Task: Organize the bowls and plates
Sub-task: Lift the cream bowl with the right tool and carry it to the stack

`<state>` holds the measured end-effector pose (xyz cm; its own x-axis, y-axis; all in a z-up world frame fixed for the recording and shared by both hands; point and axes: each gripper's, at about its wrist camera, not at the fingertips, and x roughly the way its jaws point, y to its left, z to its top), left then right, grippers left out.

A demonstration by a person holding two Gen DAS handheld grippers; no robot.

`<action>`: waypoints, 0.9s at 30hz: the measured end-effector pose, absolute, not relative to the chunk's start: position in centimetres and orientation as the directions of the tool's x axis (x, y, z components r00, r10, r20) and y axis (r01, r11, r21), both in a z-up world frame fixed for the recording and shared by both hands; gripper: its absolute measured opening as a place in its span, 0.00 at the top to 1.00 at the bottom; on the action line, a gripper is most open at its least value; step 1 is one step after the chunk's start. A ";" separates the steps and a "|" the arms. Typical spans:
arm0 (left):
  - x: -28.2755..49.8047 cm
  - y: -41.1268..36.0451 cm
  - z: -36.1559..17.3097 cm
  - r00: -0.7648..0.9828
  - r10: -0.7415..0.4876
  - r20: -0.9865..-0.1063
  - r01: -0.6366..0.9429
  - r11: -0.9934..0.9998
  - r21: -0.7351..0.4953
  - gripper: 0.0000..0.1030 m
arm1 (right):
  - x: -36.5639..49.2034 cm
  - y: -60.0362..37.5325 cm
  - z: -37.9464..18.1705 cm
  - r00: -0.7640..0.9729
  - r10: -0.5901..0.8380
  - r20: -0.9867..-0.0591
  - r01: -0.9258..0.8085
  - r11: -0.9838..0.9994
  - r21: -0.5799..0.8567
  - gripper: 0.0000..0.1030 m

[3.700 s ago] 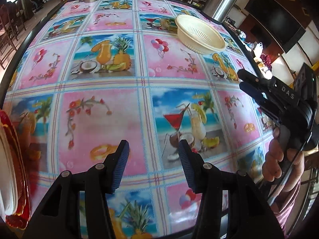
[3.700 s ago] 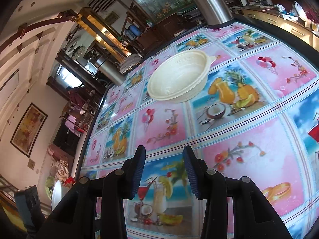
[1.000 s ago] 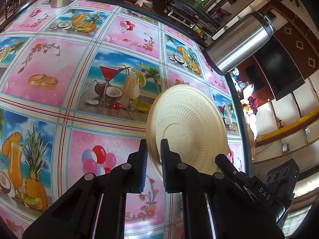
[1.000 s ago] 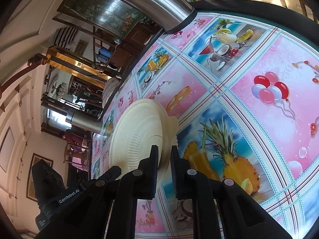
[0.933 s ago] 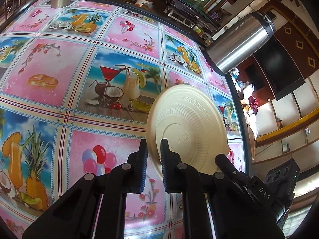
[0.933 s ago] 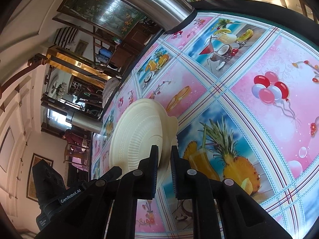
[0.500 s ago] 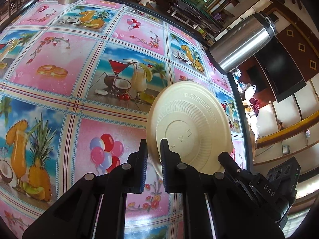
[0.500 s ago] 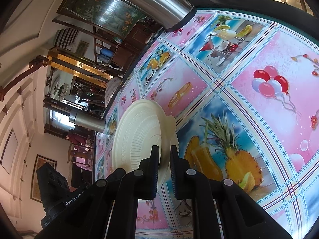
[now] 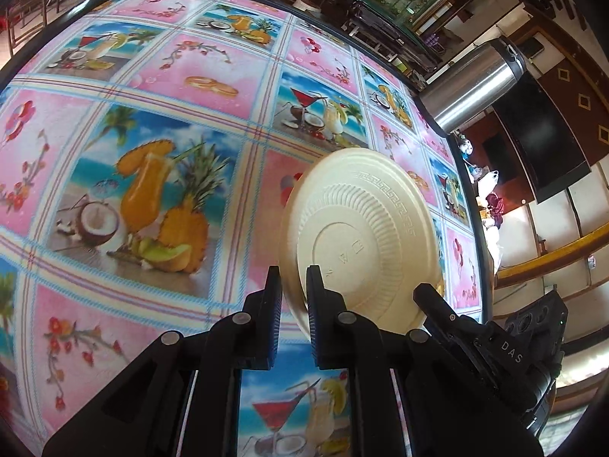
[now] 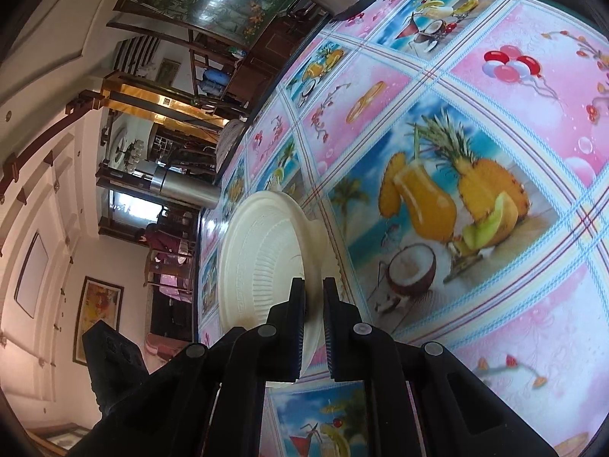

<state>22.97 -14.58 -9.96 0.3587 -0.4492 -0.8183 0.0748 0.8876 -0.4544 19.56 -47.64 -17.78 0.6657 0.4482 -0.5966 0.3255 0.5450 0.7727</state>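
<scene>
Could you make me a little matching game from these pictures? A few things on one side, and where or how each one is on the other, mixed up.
Things:
1. cream bowl
2. steel flask
3. tablecloth
4. left gripper

States:
A. stands near the table's far edge
B. printed with pineapples, cocktails and balloons
C. held tilted on its edge above the table, underside toward the left camera
D. shut on the bowl's rim

Pairs: 1-C, 2-A, 3-B, 4-D
</scene>
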 end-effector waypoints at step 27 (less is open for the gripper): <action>7.0 -4.2 -5.4 0.512 -0.351 -0.784 0.107 0.932 -0.347 0.87 | 8.6 -35.6 -13.1 0.597 0.536 -0.597 0.142 0.662 0.736 0.91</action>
<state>6.99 -4.24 -5.44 0.5120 -0.3508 -0.7841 0.1070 0.9317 -0.3470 8.59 -35.62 -13.09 0.5969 0.5360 -0.5970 0.1422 0.6617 0.7362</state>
